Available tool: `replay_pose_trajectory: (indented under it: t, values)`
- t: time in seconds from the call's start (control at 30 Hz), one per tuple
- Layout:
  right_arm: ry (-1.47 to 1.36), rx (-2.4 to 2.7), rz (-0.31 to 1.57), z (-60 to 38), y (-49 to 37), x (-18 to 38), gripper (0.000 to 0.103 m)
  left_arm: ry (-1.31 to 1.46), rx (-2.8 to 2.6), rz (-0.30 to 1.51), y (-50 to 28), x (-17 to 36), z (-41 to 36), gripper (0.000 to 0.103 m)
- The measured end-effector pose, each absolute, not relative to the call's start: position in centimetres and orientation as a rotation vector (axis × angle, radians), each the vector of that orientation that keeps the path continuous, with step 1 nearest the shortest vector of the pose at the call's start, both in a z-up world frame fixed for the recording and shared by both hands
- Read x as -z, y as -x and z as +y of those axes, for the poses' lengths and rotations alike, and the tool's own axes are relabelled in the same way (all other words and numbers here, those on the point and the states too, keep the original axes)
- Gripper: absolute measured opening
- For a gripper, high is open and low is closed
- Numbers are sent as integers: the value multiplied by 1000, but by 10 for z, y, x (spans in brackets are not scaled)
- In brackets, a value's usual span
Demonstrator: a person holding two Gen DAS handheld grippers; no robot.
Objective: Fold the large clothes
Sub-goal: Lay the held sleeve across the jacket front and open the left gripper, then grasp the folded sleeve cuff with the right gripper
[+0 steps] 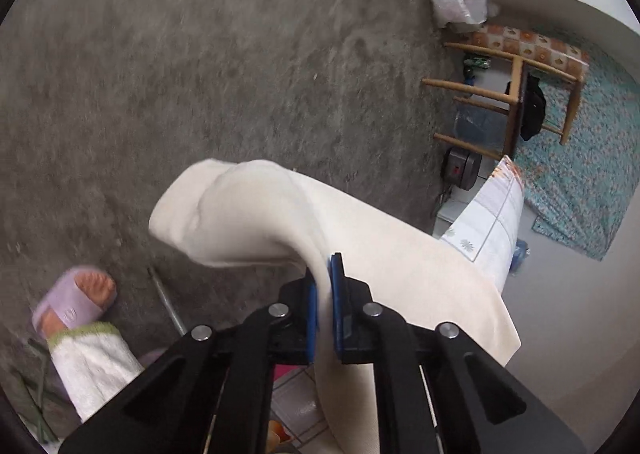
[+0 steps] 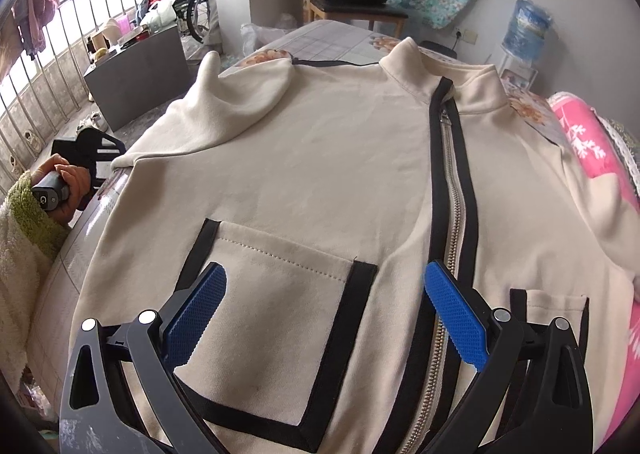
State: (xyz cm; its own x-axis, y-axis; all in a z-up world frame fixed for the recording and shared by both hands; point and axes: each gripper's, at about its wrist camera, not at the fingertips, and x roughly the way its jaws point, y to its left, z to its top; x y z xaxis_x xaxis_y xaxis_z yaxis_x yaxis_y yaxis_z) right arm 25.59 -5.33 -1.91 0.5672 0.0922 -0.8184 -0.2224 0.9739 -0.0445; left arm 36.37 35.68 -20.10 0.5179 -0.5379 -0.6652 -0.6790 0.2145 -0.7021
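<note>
The cream jacket (image 2: 304, 158) lies front-up across the bed (image 2: 332, 40), zip (image 2: 450, 214) running up toward the collar, and that flat spread is what a fold needs: a smooth body to lay the sleeves onto. The left tongs (image 1: 324, 294) are pinched tight on the left sleeve (image 1: 256, 214), holding it out past the bed's side over the grey floor (image 1: 200, 54), cuff end drooping. That grip looks like the set-up for swinging the sleeve in across the chest. In the right wrist view the left hand (image 2: 66, 184) sits low beside the mattress edge, the sleeve rising from the shoulder toward it.

The right tongs (image 2: 324, 310) hang spread wide, gripping nothing, poised above the black-trimmed pocket (image 2: 280, 314) near the hem, likely ready to pin or smooth the body.

Room to move: the floor on the left is open, apart from the person's slippered foot (image 1: 76, 302). A wooden chair (image 2: 356, 2) stands beyond the bed's far end, well apart. A pink blanket (image 2: 592, 158) crowds the jacket's right edge, so the other sleeve has less slack there.
</note>
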Motion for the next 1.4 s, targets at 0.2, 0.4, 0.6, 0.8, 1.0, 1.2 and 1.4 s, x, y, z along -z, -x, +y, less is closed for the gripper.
replay_pose_trajectory:
  t: [0.2,0.4,0.6,0.8,1.0,1.2,1.4]
  values:
    - [118,-156,930,-70,-246,10,95,763,-194,844,-368,24,326,5]
    - [50,-88,910,-100,-228,-1,95,158,62,583,-324,-119,163,7]
    - [-23,24,889,-143,-199,-12,95,-62,376,668,-273,-104,27,11]
    - [-92,111,914,-189,-170,-7,95,-33,482,914,-244,-9,-12,60]
    - [-163,125,929,-218,-161,-2,95,59,429,959,-221,21,16,66]
    - [-363,-24,869,-239,-200,-26,93,40,246,1004,-229,42,58,66]
    - [-468,-35,950,-249,-287,-16,74,66,210,1017,-232,57,70,71]
